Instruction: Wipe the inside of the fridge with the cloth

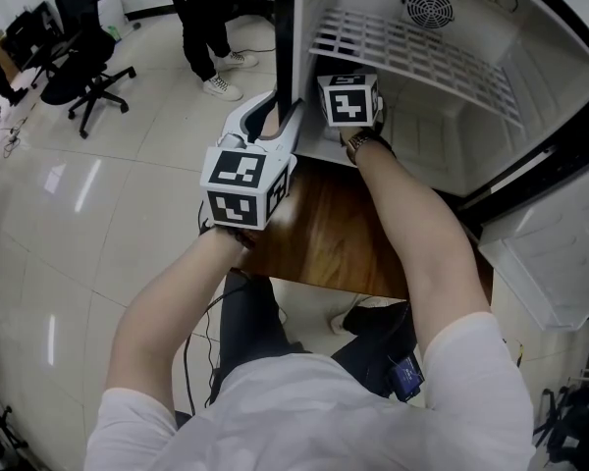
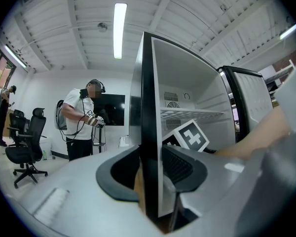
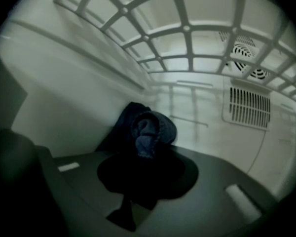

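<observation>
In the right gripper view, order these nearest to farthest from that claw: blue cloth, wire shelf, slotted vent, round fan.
1. Dark blue cloth, in the right claw.
2. White wire shelf, overhead.
3. Slotted vent and round fan grille, back wall: too close to call.

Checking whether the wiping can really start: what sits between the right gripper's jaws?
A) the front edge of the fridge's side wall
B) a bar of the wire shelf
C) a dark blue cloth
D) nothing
C: the right gripper view shows the right gripper with its jaws closed on a bunched dark blue cloth, below the wire shelf inside the fridge.
</observation>
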{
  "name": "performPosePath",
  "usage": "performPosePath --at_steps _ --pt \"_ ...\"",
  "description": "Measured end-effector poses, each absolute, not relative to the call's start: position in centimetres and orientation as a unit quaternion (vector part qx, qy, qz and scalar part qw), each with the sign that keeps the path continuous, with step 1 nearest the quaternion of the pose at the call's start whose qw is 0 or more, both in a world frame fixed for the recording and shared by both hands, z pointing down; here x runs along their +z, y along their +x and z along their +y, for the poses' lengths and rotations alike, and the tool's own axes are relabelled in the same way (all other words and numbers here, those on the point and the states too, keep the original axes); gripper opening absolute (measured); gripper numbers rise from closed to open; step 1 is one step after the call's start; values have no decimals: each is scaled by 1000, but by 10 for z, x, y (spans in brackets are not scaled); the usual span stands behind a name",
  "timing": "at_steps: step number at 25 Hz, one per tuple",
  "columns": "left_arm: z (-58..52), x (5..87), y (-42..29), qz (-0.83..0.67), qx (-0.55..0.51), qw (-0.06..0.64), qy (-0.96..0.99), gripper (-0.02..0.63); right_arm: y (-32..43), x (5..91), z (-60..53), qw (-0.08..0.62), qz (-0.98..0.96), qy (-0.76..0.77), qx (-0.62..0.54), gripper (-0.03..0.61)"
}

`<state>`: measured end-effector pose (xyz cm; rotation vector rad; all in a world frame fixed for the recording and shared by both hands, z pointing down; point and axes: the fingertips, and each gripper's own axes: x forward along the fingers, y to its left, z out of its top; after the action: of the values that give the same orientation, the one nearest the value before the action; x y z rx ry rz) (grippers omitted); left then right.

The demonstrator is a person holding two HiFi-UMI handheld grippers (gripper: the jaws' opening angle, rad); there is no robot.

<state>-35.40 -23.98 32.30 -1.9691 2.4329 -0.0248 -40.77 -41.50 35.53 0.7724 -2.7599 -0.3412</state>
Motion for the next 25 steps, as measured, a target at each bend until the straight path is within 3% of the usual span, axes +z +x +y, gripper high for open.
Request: performPosePath --at_steps 25 --pt "-240 323 -354 786 -13 6 -618 121 -328 356 -466 138 -923 343 -108 75"
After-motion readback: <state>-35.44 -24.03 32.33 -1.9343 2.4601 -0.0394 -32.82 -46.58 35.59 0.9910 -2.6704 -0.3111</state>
